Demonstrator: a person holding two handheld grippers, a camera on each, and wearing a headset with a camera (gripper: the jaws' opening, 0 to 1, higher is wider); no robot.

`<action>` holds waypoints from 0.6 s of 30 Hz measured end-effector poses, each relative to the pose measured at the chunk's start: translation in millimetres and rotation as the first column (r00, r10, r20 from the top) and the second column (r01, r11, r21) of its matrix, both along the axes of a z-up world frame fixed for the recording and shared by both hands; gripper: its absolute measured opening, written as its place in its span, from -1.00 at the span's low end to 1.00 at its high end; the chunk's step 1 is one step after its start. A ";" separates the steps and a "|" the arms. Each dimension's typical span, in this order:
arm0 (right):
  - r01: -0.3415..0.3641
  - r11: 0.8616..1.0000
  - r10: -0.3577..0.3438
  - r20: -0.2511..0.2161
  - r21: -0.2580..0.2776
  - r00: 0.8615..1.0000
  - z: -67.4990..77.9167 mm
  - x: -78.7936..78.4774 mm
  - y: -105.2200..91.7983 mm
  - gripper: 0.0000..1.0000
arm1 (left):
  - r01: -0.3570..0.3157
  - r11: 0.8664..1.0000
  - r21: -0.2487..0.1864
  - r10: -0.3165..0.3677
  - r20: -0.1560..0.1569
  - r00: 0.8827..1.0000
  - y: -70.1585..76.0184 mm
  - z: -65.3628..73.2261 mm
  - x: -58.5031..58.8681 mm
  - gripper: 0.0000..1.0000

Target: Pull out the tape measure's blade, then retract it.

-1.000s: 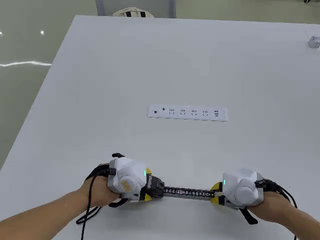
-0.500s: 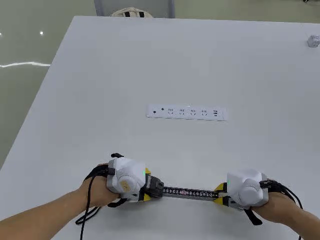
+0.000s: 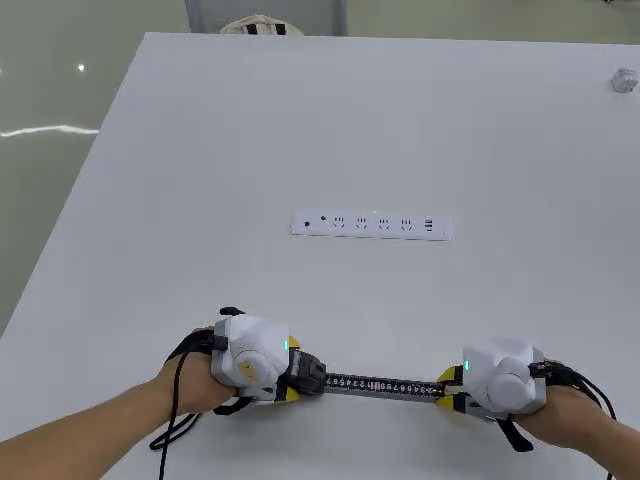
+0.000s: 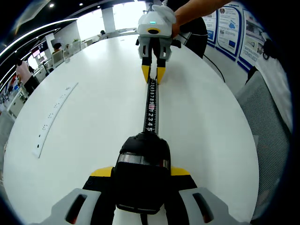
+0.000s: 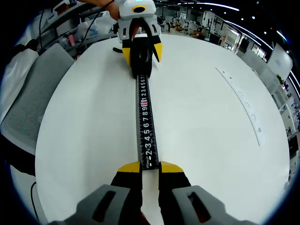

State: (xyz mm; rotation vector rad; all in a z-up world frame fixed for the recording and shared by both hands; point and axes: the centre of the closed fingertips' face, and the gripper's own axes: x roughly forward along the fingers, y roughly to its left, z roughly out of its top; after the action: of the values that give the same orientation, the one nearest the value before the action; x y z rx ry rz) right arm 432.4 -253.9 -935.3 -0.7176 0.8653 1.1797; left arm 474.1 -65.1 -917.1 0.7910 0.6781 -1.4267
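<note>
The tape measure's black case (image 4: 142, 168) is clamped between the jaws of the left gripper (image 3: 297, 371) near the front edge of the white surface (image 3: 300, 130). The blade (image 5: 146, 126) is drawn out flat along the surface to the right gripper (image 5: 150, 168), whose yellow-tipped jaws are pressed together on its end. The case is judged rigid and compact, best held by its flat sides. The blade is judged thin, springy steel, liable to kink if twisted and to snap back under its spring, so the tip is best pinched and fed in slowly. A power strip (image 3: 372, 224) lies well apart, farther across the surface. A small object (image 3: 623, 80) at the far corner cannot be identified. Nothing is seen in the blade's path
</note>
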 end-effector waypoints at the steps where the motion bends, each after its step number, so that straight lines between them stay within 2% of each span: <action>1: 0.003 1.000 -0.003 -0.002 0.001 1.000 0.0 -0.2 -1.1 -0.79 | 0.000 1.000 0.000 0.000 0.000 1.000 0.1 0.0 0.0 -0.24; 18: 0.017 1.000 -0.018 -0.014 -0.011 1.000 -1.3 -3.4 -20.1 -0.79 | -0.004 1.000 0.001 0.004 -0.004 1.000 0.1 -0.5 0.7 -0.24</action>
State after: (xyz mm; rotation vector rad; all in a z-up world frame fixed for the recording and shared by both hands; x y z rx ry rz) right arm 429.0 -274.0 -936.6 -0.7101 0.8883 1.1664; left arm 474.8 -65.1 -917.6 0.7880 0.6831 -1.4248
